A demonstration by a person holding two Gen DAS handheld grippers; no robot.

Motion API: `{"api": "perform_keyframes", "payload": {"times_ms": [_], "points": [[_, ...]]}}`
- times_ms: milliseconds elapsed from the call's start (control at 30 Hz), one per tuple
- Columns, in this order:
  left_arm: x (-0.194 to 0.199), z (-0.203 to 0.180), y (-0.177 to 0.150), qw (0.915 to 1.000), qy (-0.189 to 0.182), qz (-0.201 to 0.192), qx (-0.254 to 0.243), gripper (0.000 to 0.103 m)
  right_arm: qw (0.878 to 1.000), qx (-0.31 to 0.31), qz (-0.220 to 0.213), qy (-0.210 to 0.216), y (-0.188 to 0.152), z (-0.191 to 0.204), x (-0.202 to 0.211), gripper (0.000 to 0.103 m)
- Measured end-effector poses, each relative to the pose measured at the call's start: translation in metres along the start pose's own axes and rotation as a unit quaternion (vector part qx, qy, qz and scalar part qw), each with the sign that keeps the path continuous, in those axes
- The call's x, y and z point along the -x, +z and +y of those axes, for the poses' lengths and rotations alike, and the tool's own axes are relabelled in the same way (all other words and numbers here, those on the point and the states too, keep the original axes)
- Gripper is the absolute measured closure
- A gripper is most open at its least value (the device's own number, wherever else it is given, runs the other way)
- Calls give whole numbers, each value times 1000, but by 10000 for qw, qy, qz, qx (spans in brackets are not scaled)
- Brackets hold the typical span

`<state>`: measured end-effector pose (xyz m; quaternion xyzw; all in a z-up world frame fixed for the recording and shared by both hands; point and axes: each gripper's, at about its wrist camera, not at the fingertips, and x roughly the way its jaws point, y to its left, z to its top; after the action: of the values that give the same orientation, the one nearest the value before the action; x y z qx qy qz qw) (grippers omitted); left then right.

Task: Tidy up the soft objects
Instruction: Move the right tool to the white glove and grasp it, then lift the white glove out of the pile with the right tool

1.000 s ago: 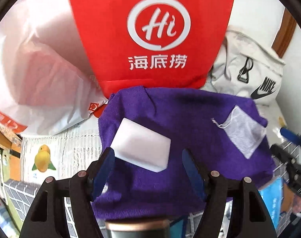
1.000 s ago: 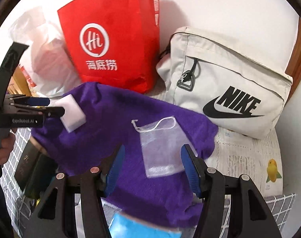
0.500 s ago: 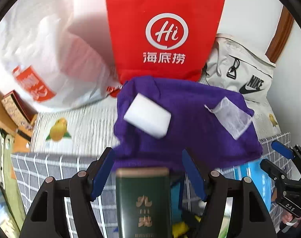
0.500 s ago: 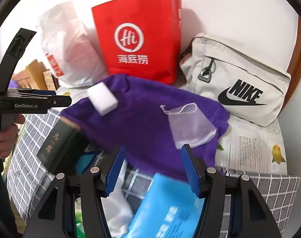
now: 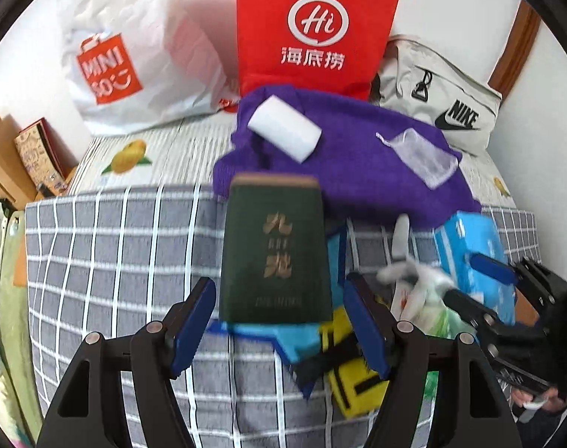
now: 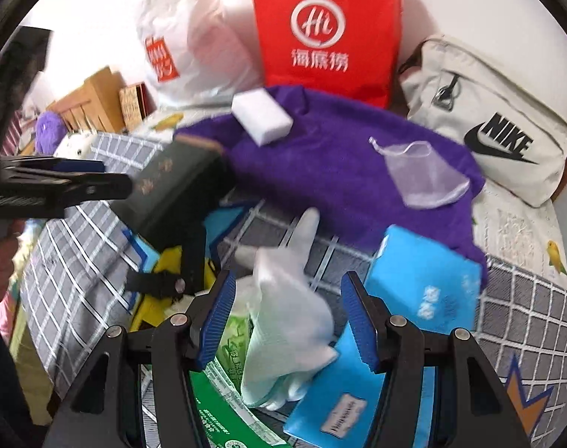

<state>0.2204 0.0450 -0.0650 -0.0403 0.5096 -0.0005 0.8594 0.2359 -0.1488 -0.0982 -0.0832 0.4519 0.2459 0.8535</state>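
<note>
Red paper bag [image 5: 313, 26]: you see it upright against the wall, white logo facing you.
White plastic bag [image 5: 134, 56]: to its left, orange print on the front.
Beige sling bag [image 6: 485, 119]: right of the red bag, black Nike mark showing.
Dark green box [image 5: 276, 250]: in front of you, gold characters on its face.
Wooden boxes [image 6: 93, 104]: far left, by the wall.
Checked blanket [image 5: 115, 254]: grey with white lines, under the clutter.

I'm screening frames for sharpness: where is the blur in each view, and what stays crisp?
Left wrist view: green box and blue packet smeared; left claw crisp. Right wrist view: white glove and green box blurred; right claw sharp; edges bowed by fisheye.
</note>
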Motion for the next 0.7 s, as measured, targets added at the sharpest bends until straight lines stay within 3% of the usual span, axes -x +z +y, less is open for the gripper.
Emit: {"api": "perform_keyframes", "payload": {"times_ms": [133, 200, 233, 433, 700], "points": [[2, 8, -23, 9999, -25, 9, 142, 34, 9998, 143, 148, -71, -8, 8, -19, 56], [4, 13, -35, 9997, -33, -37, 245, 34, 9996, 199, 160, -130, -11, 10, -25, 75], [4, 14, -39, 9996, -40, -43, 268, 34, 9995, 205, 192, -132, -12, 10, -27, 93], [-5, 23, -58, 9993, -64, -6, 368, 34, 9998, 100, -149, -47, -13, 3, -3, 95], [-17, 13, -72, 9983, -475, 81, 323, 34, 9983, -176, -553, -35, -14, -4, 36, 95]]}}
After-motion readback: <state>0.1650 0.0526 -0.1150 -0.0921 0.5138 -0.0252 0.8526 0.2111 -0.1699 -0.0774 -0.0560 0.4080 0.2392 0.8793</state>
